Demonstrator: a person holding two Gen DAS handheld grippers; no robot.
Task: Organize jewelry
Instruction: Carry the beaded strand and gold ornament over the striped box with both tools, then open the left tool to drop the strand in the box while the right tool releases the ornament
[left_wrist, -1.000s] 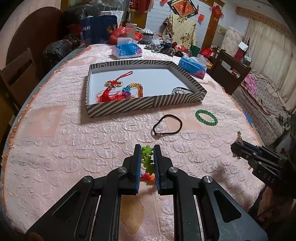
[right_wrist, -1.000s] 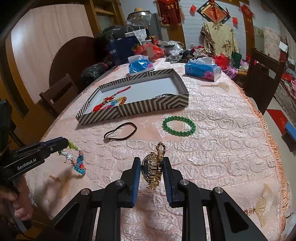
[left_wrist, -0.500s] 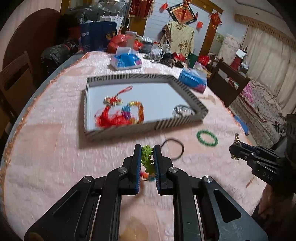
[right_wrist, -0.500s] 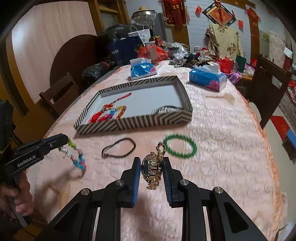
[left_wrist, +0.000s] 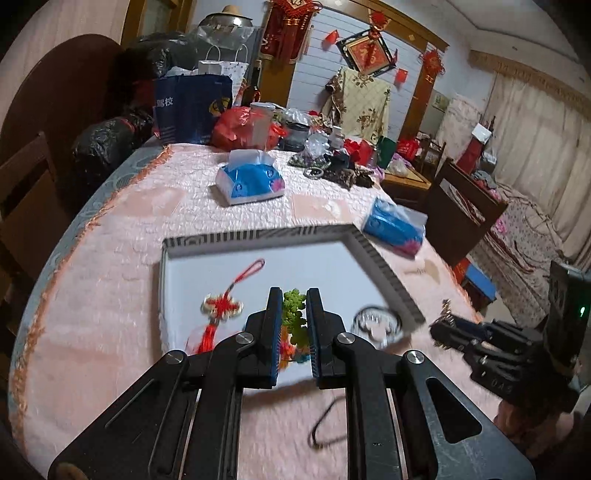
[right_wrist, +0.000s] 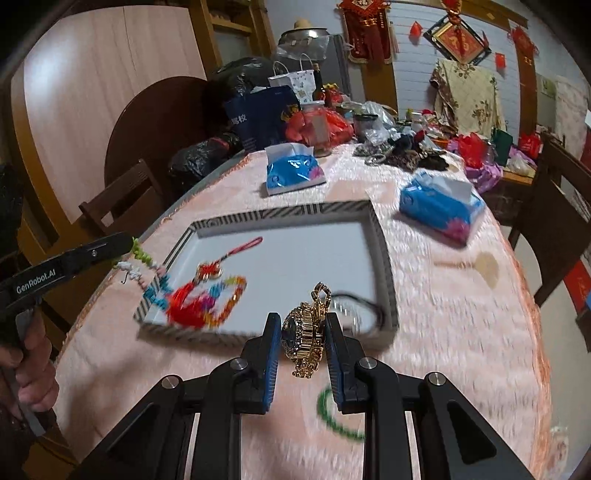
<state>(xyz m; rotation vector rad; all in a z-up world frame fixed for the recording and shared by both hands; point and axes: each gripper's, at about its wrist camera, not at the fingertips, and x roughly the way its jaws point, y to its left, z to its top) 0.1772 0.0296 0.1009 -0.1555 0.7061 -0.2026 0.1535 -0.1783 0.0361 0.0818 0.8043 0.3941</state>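
Both the left gripper (left_wrist: 294, 325) and right gripper (right_wrist: 301, 345) have advanced over the striped tray (right_wrist: 384, 258).

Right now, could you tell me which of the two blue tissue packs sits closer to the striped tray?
The tissue pack at the tray's far right corner, almost touching the striped tray; the other pack lies farther back.

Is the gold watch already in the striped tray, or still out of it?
Out. The gold watch is clamped in the right gripper, held in the air at the near wall of the striped tray.
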